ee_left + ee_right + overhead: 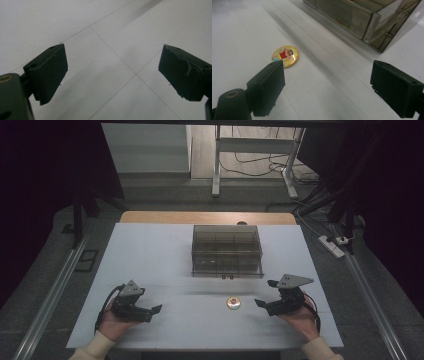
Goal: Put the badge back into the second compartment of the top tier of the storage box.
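Observation:
A small round yellow badge (233,302) with a cartoon figure lies flat on the white table, in front of a smoky transparent drawer box (227,251). My right gripper (265,293) rests a short way to the right of the badge, open, its jaws pointing left with nothing between them. In the right gripper view the badge (285,56) lies just beyond the left jaw and the box (364,18) stands at the top right. My left gripper (154,313) sits near the table's front left, open and empty, pointing right. The left gripper view has bare table (112,62) between the wide-apart jaws.
The white table top (150,255) has a wooden strip (207,217) along its far edge. Metal rails run along both sides of the table. Beyond it stand a desk frame (255,155), floor cables and a power strip (332,246) at the right.

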`<state>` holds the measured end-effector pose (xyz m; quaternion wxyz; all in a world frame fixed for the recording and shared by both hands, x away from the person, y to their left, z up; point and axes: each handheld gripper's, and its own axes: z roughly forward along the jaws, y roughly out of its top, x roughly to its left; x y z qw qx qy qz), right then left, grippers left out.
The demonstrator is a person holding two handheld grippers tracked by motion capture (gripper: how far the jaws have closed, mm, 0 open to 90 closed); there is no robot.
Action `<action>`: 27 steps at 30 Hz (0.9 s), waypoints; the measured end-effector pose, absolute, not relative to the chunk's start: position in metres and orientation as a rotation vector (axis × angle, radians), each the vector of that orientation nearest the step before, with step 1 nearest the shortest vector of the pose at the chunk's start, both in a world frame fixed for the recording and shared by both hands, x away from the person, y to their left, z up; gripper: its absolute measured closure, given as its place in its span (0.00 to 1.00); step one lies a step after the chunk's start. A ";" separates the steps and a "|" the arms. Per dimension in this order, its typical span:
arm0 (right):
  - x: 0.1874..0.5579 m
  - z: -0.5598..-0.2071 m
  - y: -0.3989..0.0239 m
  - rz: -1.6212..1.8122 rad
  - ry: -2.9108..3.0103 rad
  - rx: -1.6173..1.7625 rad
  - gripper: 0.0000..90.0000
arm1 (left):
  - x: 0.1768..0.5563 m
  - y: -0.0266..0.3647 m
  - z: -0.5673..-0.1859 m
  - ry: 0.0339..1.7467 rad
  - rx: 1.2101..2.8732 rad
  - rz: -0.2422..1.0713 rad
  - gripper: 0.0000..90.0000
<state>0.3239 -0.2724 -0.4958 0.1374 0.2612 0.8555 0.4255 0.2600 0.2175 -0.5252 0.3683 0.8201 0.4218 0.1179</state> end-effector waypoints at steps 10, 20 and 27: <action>0.322 -0.496 -0.260 1.229 2.517 0.733 0.13 | 0.260 0.218 -0.525 1.082 2.106 0.303 0.10; 0.323 -0.499 -0.245 1.205 2.564 0.695 0.14 | 0.260 0.218 -0.525 1.081 2.105 0.301 0.10; 0.324 -0.500 -0.234 1.192 2.591 0.675 0.14 | 0.260 0.217 -0.525 1.079 2.109 0.298 0.10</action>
